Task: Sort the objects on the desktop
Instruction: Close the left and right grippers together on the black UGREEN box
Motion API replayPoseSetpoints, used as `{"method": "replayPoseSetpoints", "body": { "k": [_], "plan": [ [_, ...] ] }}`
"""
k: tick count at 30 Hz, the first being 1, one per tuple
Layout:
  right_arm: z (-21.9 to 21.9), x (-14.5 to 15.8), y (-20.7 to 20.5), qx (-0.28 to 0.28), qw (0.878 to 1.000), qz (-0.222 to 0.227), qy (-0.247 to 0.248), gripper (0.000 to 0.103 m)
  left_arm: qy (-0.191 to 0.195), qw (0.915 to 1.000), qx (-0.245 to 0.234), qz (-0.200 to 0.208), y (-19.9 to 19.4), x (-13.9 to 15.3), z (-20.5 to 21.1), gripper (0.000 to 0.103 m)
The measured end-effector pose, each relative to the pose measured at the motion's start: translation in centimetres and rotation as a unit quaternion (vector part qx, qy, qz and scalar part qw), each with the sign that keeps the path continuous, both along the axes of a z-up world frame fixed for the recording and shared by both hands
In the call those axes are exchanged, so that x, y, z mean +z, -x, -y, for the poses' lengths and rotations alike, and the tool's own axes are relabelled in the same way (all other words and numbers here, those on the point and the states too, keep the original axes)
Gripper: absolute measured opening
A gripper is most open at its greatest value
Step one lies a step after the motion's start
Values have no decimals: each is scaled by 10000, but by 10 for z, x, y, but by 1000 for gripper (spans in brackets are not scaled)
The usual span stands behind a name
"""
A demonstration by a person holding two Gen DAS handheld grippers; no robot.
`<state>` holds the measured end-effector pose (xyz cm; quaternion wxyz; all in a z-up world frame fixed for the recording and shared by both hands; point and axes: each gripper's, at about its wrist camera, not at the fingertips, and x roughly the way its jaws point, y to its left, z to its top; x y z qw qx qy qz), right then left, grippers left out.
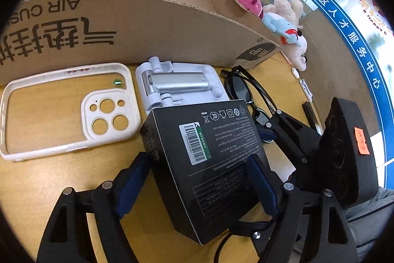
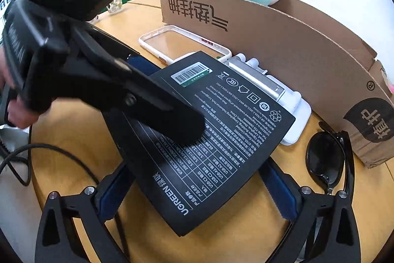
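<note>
The left gripper (image 1: pixel 197 179) pinches a black box (image 1: pixel 209 159) between its blue fingers (image 1: pixel 130 186), holding it tilted above the wooden tabletop (image 1: pixel 32 179), while the right gripper (image 2: pixel 197 191) waits with its fingers spread on either side of the same box, not clearly touching it. Sorting appears barely begun: a white phone case (image 1: pixel 66 110), a white folding phone stand (image 1: pixel 177 85) and dark sunglasses (image 1: pixel 241 90) lie in a row just near the cardboard carton (image 1: pixel 147 26) at the far side, which holds plush toys (image 1: pixel 283 16).
</note>
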<state>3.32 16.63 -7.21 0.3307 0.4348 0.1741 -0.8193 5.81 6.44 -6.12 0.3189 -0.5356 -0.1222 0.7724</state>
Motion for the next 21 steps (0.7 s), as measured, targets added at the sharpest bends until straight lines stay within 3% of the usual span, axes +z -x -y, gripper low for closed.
{"method": "replayPoseSetpoints", "body": {
  "k": [5, 10, 14, 19, 21],
  "plan": [
    [3, 13, -9, -18, 9998, -168, -38, 99, -48, 9989, 185, -433, -7, 30, 6, 80],
    [-1, 61, -8, -77, 9976, -649, 249, 99, -91, 9929, 297, -1149, -4, 85, 10, 80],
    [-2, 98, -3, -41, 9930, -1172, 145, 99, -83, 9862, 221, -1641, 10, 127, 8, 80],
    [-5, 155, 15, -157, 9803, -1967, 78, 99, -21, 9660, 181, -2580, 36, 193, 4, 80],
    [-7, 176, 26, -189, 9740, -2257, 85, 99, 127, 9512, 162, -3079, 44, 218, 1, 80]
  ]
}}
